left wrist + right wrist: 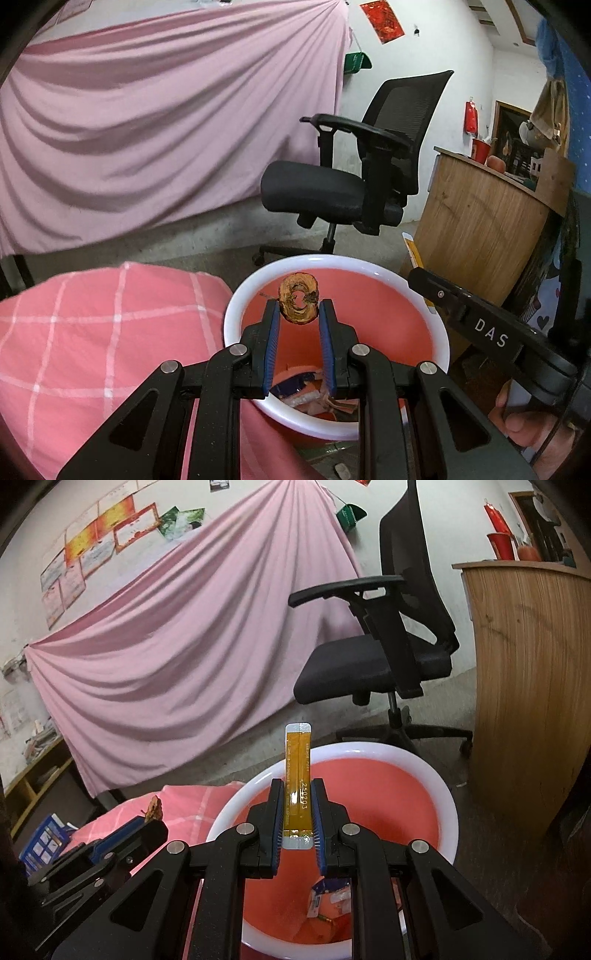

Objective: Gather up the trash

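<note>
Holding two pieces of trash over one bin, you have both hands ready for the drop.

Item, left hand-held gripper [298, 308]: closed on a browned, dried-out fruit slice [298, 303] with a hole through its middle. The pads pinch it edge-on near the fingertips, so most of the slice stands clear above them and should fall freely once you release.

Item, right hand-held gripper [297, 794]: closed on a long yellow sachet [297, 775], gripped around its lower half. The upper end sticks up past the fingertips and beyond the far rim of the bin, probably because a flat strip is easiest to clamp across its width.

Item, bin [243, 291]: red inside, white rolled rim, directly below both grippers. Wrappers and scraps [328, 901] already lie at the bottom.

Item, pink checked cloth [92, 332]: just beside the bin on the left; a blue box [44, 843] lies on it in the right wrist view, apparently not yet collected.

Item, surroundings: black office chair [354, 166], draped pink sheet [166, 110], wooden counter [532, 672], all well apart from the bin.

Judgement: both items hang over the opening; you have only the release left for this pair.
</note>
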Motion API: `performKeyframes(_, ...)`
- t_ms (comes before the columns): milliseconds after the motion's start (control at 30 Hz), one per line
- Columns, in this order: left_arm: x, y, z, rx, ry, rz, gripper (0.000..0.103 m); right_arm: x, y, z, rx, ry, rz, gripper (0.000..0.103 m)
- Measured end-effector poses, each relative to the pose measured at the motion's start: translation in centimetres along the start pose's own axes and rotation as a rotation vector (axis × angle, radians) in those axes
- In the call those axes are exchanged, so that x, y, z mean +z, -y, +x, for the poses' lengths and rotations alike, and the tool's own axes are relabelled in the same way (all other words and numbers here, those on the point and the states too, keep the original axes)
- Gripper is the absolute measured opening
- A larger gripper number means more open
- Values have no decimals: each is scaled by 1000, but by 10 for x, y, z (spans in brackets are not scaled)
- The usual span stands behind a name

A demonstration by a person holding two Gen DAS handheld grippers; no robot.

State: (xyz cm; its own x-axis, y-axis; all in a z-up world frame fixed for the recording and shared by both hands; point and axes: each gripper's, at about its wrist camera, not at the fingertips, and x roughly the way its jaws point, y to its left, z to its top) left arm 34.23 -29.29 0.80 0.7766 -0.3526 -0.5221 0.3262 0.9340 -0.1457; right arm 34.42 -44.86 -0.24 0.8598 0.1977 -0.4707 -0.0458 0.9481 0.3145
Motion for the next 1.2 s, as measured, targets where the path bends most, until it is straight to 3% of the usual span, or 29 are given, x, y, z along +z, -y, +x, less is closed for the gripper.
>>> performKeyframes(933, 3, -17, 19, -22, -108, -70, 21, -4, 1, 15, -33, -85, 4, 13)
performKeyframes(1000, 2, -20, 19, -23, -119, -86, 32, -3, 2, 17, -46, -94, 4, 18)
performKeyframes(1067, 1, -24, 17, -16, -123, -101, 32, -2, 2, 16, -55, -95, 12, 31)
performKeyframes(1200, 2, -33, 11, 16, -125, -117, 32, -1, 1, 11, -63, -86, 11, 31)
